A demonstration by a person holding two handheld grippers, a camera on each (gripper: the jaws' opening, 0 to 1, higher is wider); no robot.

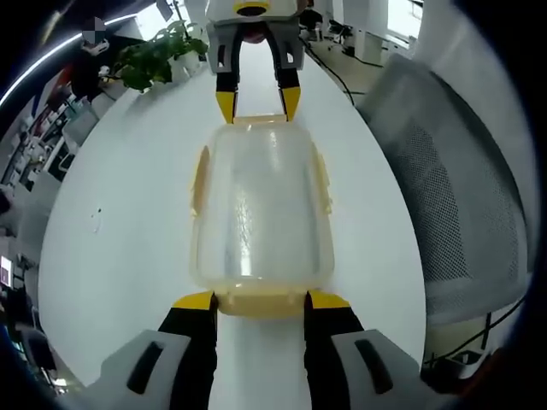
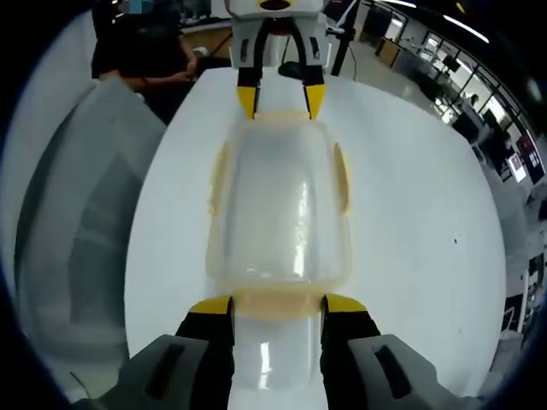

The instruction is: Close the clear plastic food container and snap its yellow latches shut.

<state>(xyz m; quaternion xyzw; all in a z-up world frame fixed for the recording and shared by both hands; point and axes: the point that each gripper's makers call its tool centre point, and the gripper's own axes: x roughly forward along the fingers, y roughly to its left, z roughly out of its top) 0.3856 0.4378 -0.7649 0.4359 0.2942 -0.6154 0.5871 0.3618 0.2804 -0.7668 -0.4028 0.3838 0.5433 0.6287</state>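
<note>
**Grippers at both ends of the container**

We see the container [image 1: 261, 213] lying on the white table [image 1: 128, 222], lid on, a yellow latch on each side. Our left gripper [image 1: 261, 301] has its jaws apart, one at either side of the near end latch [image 1: 261, 303]. Our right gripper [image 2: 278, 305] stands likewise at the opposite end latch [image 2: 278, 301], jaws apart. A mesh chair [image 1: 453, 213] stands just beside the table; a plant [image 1: 158, 55] sits at the far end.
</note>
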